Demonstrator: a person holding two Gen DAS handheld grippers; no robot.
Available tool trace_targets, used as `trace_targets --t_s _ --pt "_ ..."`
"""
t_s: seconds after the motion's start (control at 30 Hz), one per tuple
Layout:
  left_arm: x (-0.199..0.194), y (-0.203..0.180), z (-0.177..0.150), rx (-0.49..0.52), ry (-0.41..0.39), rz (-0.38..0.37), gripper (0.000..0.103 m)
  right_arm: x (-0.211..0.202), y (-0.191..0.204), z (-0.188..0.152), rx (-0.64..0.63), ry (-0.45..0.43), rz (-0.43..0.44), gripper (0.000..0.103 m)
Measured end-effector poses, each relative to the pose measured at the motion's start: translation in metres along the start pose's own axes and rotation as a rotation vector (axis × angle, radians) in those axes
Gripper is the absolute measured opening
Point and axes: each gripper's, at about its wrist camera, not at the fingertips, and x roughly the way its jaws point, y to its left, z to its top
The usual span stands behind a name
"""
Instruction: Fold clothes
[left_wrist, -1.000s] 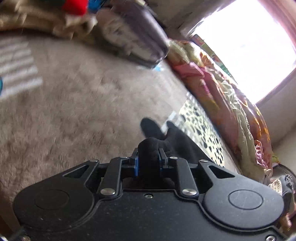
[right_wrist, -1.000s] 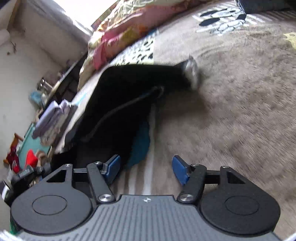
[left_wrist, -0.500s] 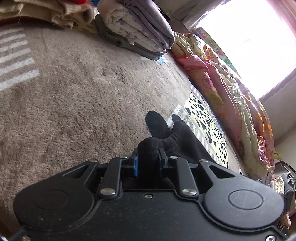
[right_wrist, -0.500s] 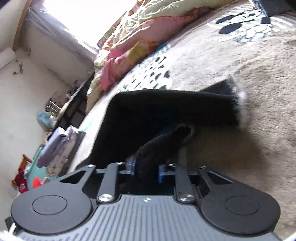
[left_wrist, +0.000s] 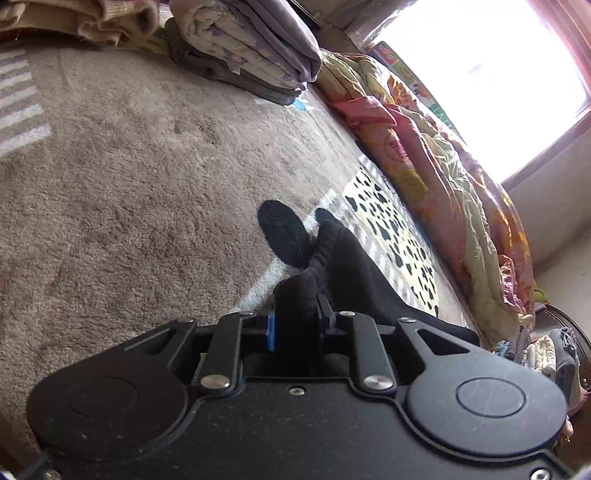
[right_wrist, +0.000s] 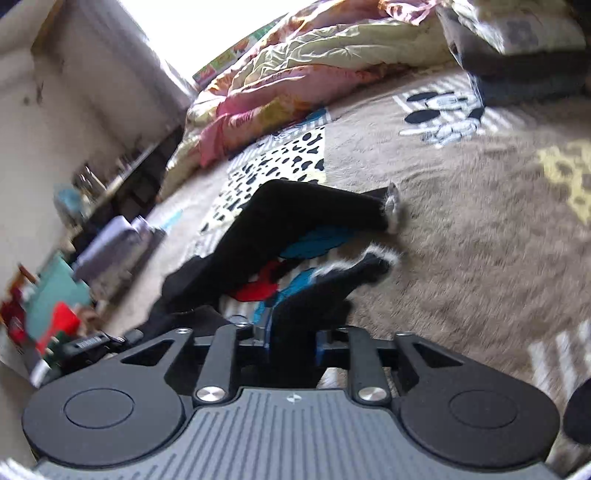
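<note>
- Pinching a thick bunch of the black garment (left_wrist: 343, 266) in the left gripper (left_wrist: 297, 317), pads pressed tight onto the cloth.
- Holding another fold of the same garment (right_wrist: 295, 214) in the right gripper (right_wrist: 291, 332); jaws easing open at this moment, with black cloth between the blue pads and apparently touching both.
- Trailing away from both grippers onto the bed: two long legs, spread apart, cuffs lying on the blanket and showing a white fleecy lining (right_wrist: 391, 206).
- Judging it as light, soft and limp: sagging wherever unsupported, bunching rather than keeping an edge, not fragile, and likely clinging a little to the plush under it instead of sliding.
- Judging the best holds as the waistband corners or the cuffs, through both layers, so that a straight edge hangs between the two grips; a bunched mid-leg grip probably giving a crooked fold.
- Lying beneath, a brown plush blanket (left_wrist: 129, 184) with cartoon prints and a black-spotted panel (right_wrist: 280, 162): soft and yielding, not a firm folding surface.
- Sitting farther off on the blanket, a stack of folded laundry (left_wrist: 251, 48).
- Running along the far edge, a crumpled floral quilt (left_wrist: 443, 166).
- Glaring beyond it, a bright window (left_wrist: 498, 74); blurring out at the side in the right wrist view, room clutter too smeared to name.
</note>
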Motion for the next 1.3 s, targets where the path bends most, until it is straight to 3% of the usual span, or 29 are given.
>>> trace_targets --t_s 0.03,0.17,0.37,0.43,0.57,0.77,0.87,1.0,1.07,1.17,1.23,1.3 --pt "0.0 0.001 -0.001 -0.006 0.0 0.004 0.018 0.008 -0.002 0.004 0.007 0.008 -0.011 0.038" --pt "-0.002 0.005 -0.002 -0.027 -0.003 0.013 0.018 0.019 -0.015 0.014 0.007 -0.03 -0.022 0.042" --pt "-0.001 0.012 0.0 -0.046 -0.006 0.019 0.018 0.013 -0.049 0.019 -0.113 -0.072 -0.023 0.047" --pt "-0.001 0.011 -0.001 -0.039 -0.005 0.02 0.018 0.007 -0.06 0.02 -0.182 -0.075 0.009 0.057" --pt "0.001 0.01 0.0 -0.02 -0.001 0.022 0.018 -0.012 -0.061 0.024 -0.491 -0.044 0.045 0.071" --pt "0.004 0.009 0.001 -0.003 0.004 0.026 0.018 -0.008 -0.03 -0.014 -1.249 0.078 -0.017 0.074" --pt "0.005 0.007 0.0 0.013 0.002 0.033 0.018 0.01 -0.023 -0.039 -1.557 0.093 -0.077 0.069" --pt "0.006 0.006 0.0 0.023 0.003 0.036 0.019 0.02 -0.012 -0.037 -1.669 0.018 -0.028 0.065" --pt "0.007 0.005 0.001 0.024 0.005 0.037 0.019 0.028 -0.008 -0.037 -1.735 0.031 -0.003 0.062" --pt "0.008 0.005 0.001 0.022 0.007 0.037 0.019 0.039 -0.004 -0.045 -1.857 0.097 0.031 0.049" --pt "0.008 0.005 0.002 0.018 0.01 0.034 0.019 0.041 0.002 -0.05 -1.904 0.17 0.062 0.032" --pt "0.008 0.006 0.002 0.013 0.013 0.029 0.019 0.044 0.007 -0.052 -1.913 0.228 0.06 0.023"
